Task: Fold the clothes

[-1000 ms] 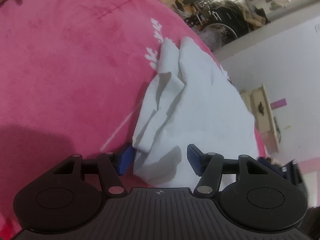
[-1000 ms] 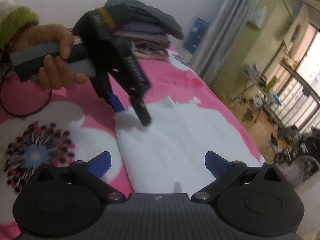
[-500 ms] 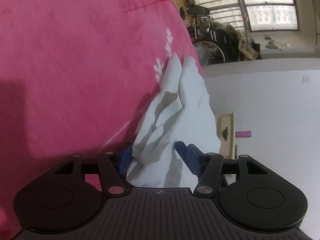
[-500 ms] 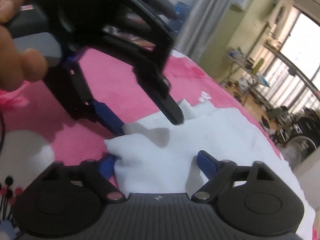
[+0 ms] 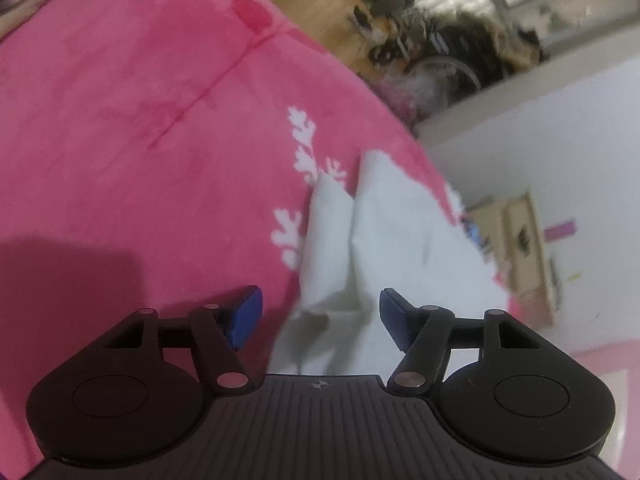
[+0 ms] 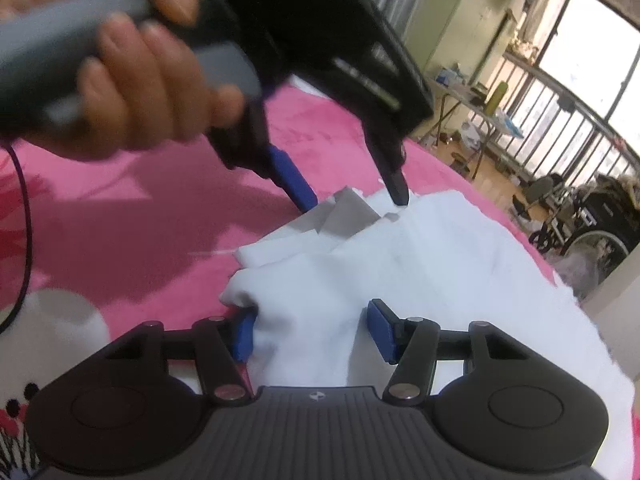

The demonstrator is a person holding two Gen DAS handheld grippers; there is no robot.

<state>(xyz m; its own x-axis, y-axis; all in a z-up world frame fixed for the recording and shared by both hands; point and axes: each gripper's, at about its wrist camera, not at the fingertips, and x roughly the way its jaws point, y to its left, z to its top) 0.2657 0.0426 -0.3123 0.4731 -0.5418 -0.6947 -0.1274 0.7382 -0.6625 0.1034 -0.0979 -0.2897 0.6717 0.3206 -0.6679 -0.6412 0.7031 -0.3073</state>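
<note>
A white garment [image 6: 420, 264] lies partly folded on a pink blanket [image 6: 160, 200]. My right gripper [image 6: 312, 328] straddles its near bunched corner. Its jaws are closing with the cloth between them, and the left pad [image 6: 244, 332] touches the fabric edge. A hand [image 6: 140, 80] holds my left gripper [image 6: 354, 202] over the garment's far folded corner. In the left wrist view that gripper [image 5: 320, 308] has its jaws opening. The white garment [image 5: 400, 240] lies slack between the blue pads, and neither pad presses it.
The blanket [image 5: 140, 140] has white leaf prints and a large white flower [image 6: 60, 320]. A dark cable [image 6: 24, 220] hangs at the left. Beyond the bed edge stand a wheelchair [image 6: 592, 220], a table with clutter [image 6: 480, 96] and a cardboard box [image 5: 528, 256].
The left gripper moved across the bed, its jaws spread, and the bunched cloth it held up now lies slack. The right gripper dropped onto the near corner and its jaws narrowed.
</note>
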